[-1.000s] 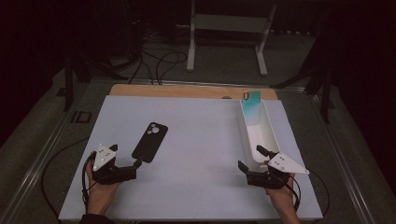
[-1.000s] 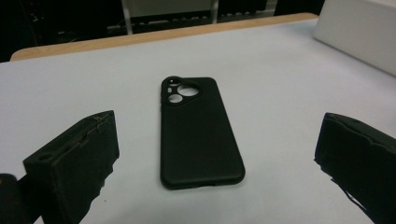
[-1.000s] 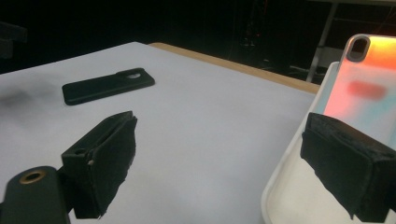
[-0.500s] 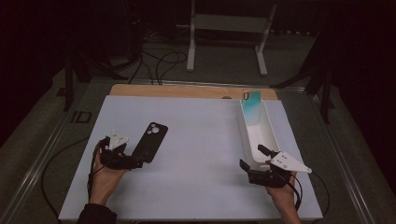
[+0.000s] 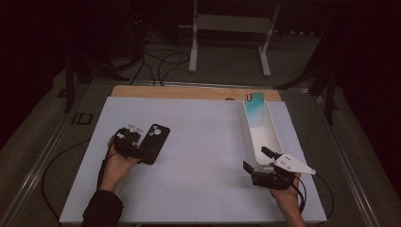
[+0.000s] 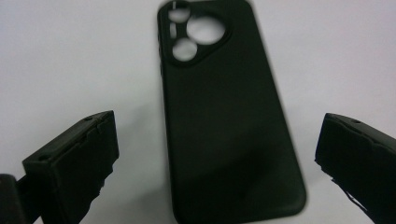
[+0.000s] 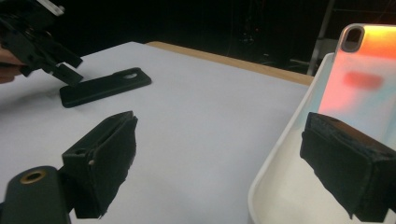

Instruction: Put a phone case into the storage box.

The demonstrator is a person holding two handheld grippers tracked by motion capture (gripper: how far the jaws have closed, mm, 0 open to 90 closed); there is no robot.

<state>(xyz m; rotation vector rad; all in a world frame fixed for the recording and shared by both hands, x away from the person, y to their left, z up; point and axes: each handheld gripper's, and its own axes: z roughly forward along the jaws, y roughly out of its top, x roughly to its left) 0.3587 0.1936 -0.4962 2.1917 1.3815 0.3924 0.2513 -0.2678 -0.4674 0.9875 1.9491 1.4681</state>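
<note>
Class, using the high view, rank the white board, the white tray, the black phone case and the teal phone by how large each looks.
1. White board, clearly largest.
2. White tray.
3. Black phone case.
4. Teal phone, though it stands propped in the tray's far end, farther from the camera and partly hidden, so ranks three and four are unsure.

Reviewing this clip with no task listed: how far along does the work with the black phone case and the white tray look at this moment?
Early. Nothing looks finished: the black phone case lies flat on the table, ungripped. In hand: the left gripper straddles the case's near end, jaws wide apart. Left: closing and lifting. The right gripper, open, waits at the near end of the white tray, where an iridescent phone leans.
</note>
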